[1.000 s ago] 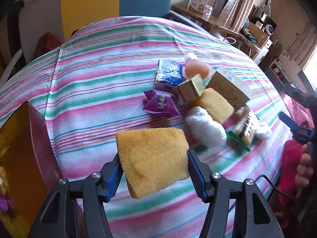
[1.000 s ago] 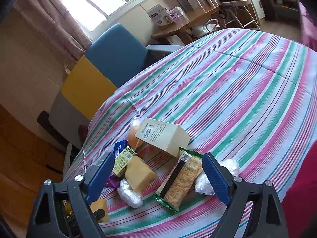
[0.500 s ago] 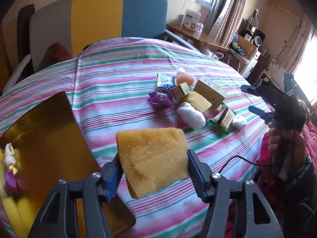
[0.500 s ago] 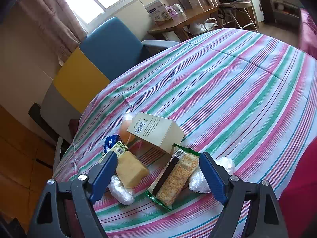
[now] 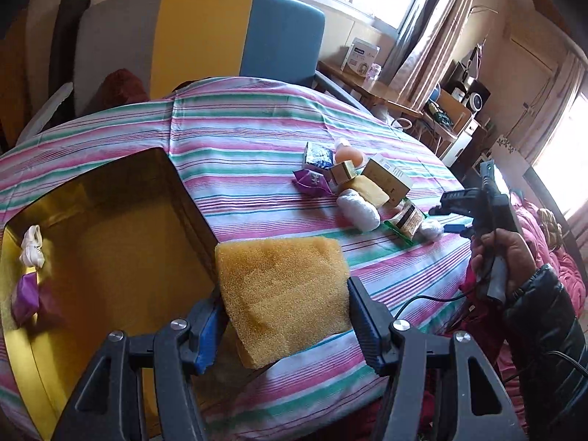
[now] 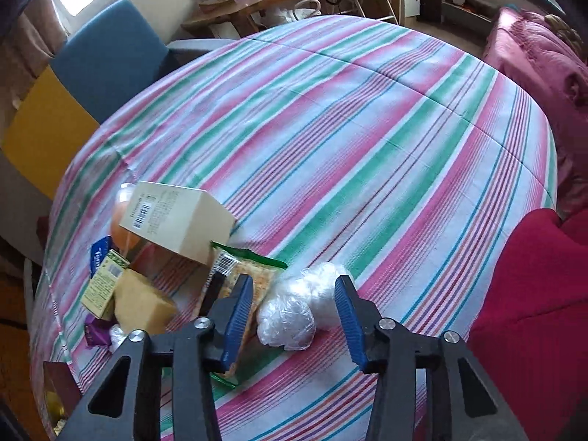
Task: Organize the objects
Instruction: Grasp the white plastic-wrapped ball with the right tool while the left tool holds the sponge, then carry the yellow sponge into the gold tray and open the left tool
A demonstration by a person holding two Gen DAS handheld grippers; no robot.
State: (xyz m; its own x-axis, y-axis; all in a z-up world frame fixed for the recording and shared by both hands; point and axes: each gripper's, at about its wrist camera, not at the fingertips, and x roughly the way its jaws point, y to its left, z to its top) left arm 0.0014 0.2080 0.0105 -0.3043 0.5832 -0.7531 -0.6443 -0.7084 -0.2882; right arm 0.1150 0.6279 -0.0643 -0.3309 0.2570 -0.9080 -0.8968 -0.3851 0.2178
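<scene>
My left gripper (image 5: 283,312) is shut on a yellow sponge (image 5: 283,286), held above the near right corner of an open golden box (image 5: 110,242). The box holds a white item (image 5: 32,246) and a purple packet (image 5: 25,294). My right gripper (image 6: 294,305) points down at the table, and its jaws are closing around a white plastic-wrapped bundle (image 6: 294,312). The bundle lies between the blue pads and still rests on the cloth. In the left wrist view a hand (image 5: 503,257) holds the right gripper (image 5: 446,215) over the bundle (image 5: 430,228).
A pile lies left of the bundle: cracker pack (image 6: 242,275), beige box (image 6: 176,217), yellow block (image 6: 141,305), orange ball (image 6: 123,228), blue pack (image 6: 99,257), small green-gold box (image 6: 101,286), purple packet (image 6: 95,332). The striped tablecloth (image 6: 367,128) is bare beyond. A chair (image 5: 239,36) stands behind.
My left gripper has drawn back and up with the sponge, bringing the golden box into view. My right gripper has tipped down and its jaws have narrowed around the white bundle.
</scene>
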